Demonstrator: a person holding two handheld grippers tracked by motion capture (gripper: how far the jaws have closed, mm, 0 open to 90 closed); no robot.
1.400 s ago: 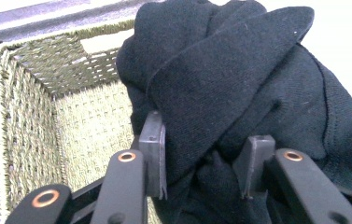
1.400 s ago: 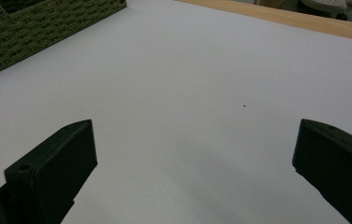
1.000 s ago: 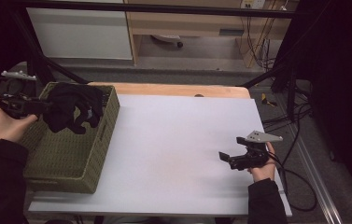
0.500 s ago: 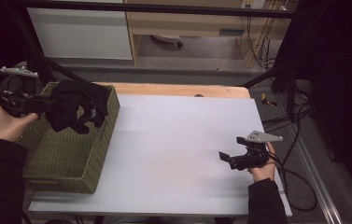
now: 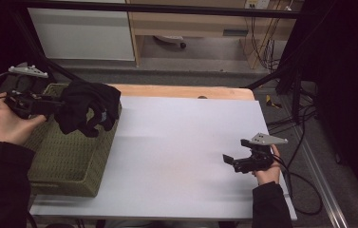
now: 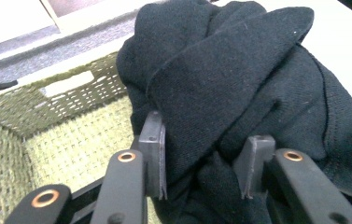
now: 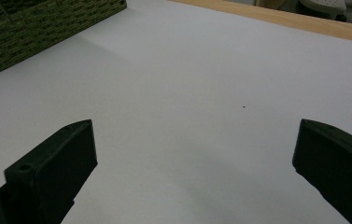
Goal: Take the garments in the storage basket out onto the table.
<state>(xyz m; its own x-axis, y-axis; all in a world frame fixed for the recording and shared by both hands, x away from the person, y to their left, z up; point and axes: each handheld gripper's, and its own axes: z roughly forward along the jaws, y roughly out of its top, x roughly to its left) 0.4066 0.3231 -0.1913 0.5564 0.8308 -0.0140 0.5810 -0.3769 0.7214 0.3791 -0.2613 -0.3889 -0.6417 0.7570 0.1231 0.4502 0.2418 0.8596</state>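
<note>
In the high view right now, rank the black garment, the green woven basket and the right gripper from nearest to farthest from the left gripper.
1. black garment: clamped in the left gripper, at the table's left.
2. green woven basket: just below and beside it, on the table's left edge.
3. right gripper: far across the white table, near its right front, jaws open.

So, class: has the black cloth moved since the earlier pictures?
Yes. In the high view the black cloth, clamped in the left gripper, has risen and shifted toward the far rim of the green basket.
</note>
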